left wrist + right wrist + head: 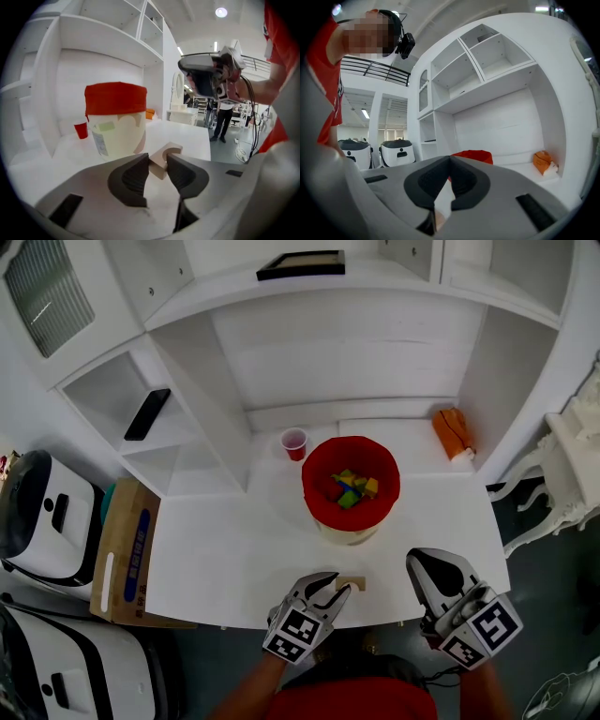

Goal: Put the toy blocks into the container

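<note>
A beige arch-shaped toy block [352, 583] lies near the table's front edge. My left gripper [337, 587] has its jaws on both sides of that block [165, 157], and the pads touch it. Beyond it stands the container [319, 465], a pale bucket with a red liner, holding several coloured blocks [349, 488]. From the left gripper view the container [117, 117] is close, ahead and to the left. My right gripper [419, 563] hovers at the front right, shut and empty. In the right gripper view the shut jaws [450, 161] point towards the red container [476, 156].
A small red cup [294, 443] stands behind the container at its left. An orange object [452, 432] lies at the back right. A black phone [147, 413] rests on a left shelf. A cardboard box [127, 554] and white machines [42, 512] flank the table's left side.
</note>
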Available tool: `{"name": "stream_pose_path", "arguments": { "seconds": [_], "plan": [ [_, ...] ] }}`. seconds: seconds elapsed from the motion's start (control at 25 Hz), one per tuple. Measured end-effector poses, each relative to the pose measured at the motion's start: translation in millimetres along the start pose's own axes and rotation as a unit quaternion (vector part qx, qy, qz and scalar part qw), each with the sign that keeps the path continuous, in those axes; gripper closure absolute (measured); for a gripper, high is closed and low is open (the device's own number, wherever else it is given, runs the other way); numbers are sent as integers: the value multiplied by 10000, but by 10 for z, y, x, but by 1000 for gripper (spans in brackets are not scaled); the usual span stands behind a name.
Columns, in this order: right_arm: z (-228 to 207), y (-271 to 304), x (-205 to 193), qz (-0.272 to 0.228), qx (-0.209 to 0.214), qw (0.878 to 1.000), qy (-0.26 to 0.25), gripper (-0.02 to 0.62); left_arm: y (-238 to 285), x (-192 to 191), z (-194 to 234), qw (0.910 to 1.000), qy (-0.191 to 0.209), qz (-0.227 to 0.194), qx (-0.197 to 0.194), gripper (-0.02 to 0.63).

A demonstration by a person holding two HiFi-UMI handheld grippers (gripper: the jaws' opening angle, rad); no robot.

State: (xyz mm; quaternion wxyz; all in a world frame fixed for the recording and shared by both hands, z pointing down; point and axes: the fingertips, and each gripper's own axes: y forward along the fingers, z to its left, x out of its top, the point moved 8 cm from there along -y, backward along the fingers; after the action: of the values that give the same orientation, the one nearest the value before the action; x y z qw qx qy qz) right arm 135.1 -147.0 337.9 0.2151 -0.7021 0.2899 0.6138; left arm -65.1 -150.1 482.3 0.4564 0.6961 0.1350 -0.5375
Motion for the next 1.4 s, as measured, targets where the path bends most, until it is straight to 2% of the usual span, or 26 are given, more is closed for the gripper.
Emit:
{"name": "stream_pose_path", "arguments": {
  "seconds": [0.16, 0.28, 0.4, 0.48, 0.56, 0.76, 0.88, 1.04, 1.08, 1.2, 1.4],
  "plan": [
    [-45, -53, -11, -56, -55, 9999, 84, 600, -310, 464, 17, 9970, -31, -773, 103, 454],
    [-115, -92, -29, -80, -121, 9998, 141, 600, -580, 954, 52, 9877, -275, -1518, 236, 454],
    [-157, -109, -45, -108, -141, 9996, 208, 600, -633, 1351, 277, 9773, 83, -2032, 591, 454],
    [-165, -118, -35, -138, -133, 9996, 215, 600, -552, 1544, 483, 9747, 178, -2057, 861, 453],
    [-174, -137, -13, -176, -133, 9995, 211, 600, -428, 1670, 692, 9753, 51, -1919, 1090, 453],
    [-260, -203, 44, -238, -181, 9994, 200, 600, -100, 1709, 998, 9794, -188, -1454, 1390, 451],
    [-315, -205, 43, -231, -188, 9993, 233, 600, -16, 1682, 1028, 9803, -222, -1420, 1357, 449],
    [-312, -145, 39, -238, -77, 9993, 268, 600, -75, 1696, 932, 9773, -299, -1762, 1135, 451],
    [-298, -118, 40, -245, -33, 9993, 271, 600, -110, 1701, 876, 9761, -290, -1879, 1048, 471],
    [-241, -32, 53, -278, 97, 9993, 250, 600, -237, 1688, 661, 9723, -242, -2169, 838, 588],
    [-98, 28, 88, -347, 236, 9991, 75, 600, -467, 1599, 258, 9684, -174, -2433, 524, 588]
  ]
}}
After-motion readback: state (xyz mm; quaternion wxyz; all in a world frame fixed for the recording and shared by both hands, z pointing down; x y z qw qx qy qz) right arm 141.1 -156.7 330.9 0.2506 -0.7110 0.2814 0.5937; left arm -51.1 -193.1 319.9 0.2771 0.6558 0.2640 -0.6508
